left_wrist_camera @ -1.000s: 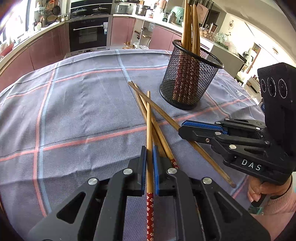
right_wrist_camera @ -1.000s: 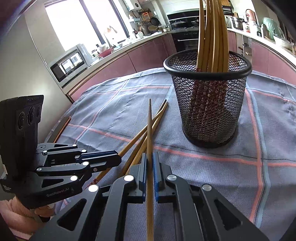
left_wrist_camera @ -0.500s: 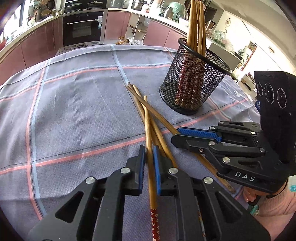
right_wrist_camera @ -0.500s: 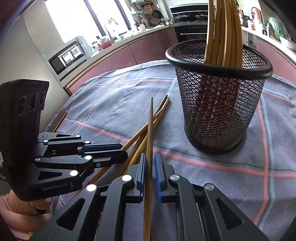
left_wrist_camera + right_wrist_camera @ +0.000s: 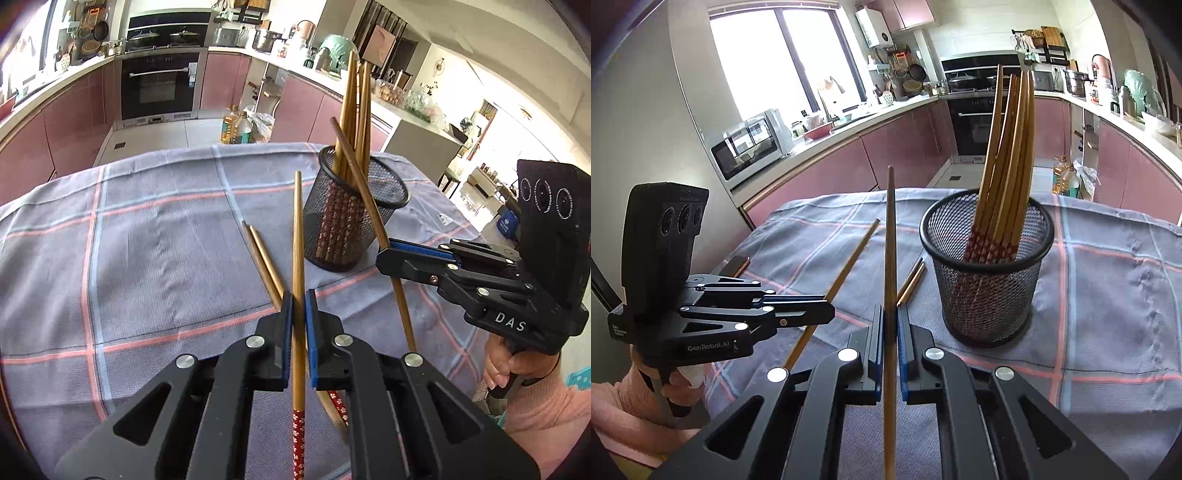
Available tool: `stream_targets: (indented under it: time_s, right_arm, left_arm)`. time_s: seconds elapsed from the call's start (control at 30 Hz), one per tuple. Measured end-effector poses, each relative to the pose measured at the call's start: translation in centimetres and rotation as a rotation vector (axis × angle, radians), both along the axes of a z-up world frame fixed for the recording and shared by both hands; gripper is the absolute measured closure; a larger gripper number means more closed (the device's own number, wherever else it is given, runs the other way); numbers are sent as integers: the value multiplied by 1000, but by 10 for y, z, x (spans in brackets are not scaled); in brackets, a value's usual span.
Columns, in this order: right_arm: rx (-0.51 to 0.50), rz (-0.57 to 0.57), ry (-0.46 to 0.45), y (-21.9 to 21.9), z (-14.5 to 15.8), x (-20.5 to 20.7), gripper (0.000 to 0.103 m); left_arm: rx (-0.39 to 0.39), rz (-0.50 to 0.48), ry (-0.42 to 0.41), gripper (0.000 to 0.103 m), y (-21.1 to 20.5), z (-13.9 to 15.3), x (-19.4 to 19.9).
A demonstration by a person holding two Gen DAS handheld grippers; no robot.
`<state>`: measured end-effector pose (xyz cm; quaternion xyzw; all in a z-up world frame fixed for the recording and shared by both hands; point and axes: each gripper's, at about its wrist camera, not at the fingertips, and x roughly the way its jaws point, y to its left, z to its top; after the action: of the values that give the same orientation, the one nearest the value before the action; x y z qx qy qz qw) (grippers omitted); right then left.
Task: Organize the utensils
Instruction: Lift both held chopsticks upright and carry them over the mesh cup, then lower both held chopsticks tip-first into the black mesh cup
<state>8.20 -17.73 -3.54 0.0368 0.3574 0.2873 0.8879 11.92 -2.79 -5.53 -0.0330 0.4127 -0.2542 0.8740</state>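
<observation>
Landmark: black mesh cup [image 5: 354, 218], standing upright on the checked tablecloth [image 5: 147, 236].

Left gripper [image 5: 298, 306]: clenched on one chopstick [image 5: 297, 236]. The stick runs straight out between the blue pads, bare wooden tip pointing toward the near left side of the cup, red flowered end trailing back under the jaws. It is off the cloth and does not touch the cup.

Right gripper [image 5: 890, 321]: also clenched on a single chopstick [image 5: 891, 240], tip raised and angled up to the left of the cup, clear of its rim. From the left wrist view this same stick crosses in front of the cup on a slant; whether it brushes the rim I cannot tell.

Inside the cup: a bundle of chopsticks [image 5: 1008, 147], red patterned ends down, plain tips up, leaning together.

On the cloth, just left of the cup's base: two more chopsticks [image 5: 264, 258] lying side by side, their near ends hidden behind the left gripper's jaws.

A hand [image 5: 498, 365] in a pink sleeve [image 5: 543, 410] holds the right gripper's handle, on the near right of the cup.
</observation>
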Motion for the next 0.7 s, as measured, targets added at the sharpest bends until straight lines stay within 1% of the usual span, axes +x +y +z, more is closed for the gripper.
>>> stream_targets:
  time_s: [0.23,0.4,0.7]
  right_arm:
    - [45,-27,-67,-20,28,-1,97]
    - [62,-42,-115,-28,45,1,97]
    - [79,-44,-188,-36,79,12,97]
  left_arm:
    - [-51,-26,-83,96,7,42,-14]
    - [-90,-22,-128,96,10,66,-19]
    - [-138,-3,-182,96,4,96,-3]
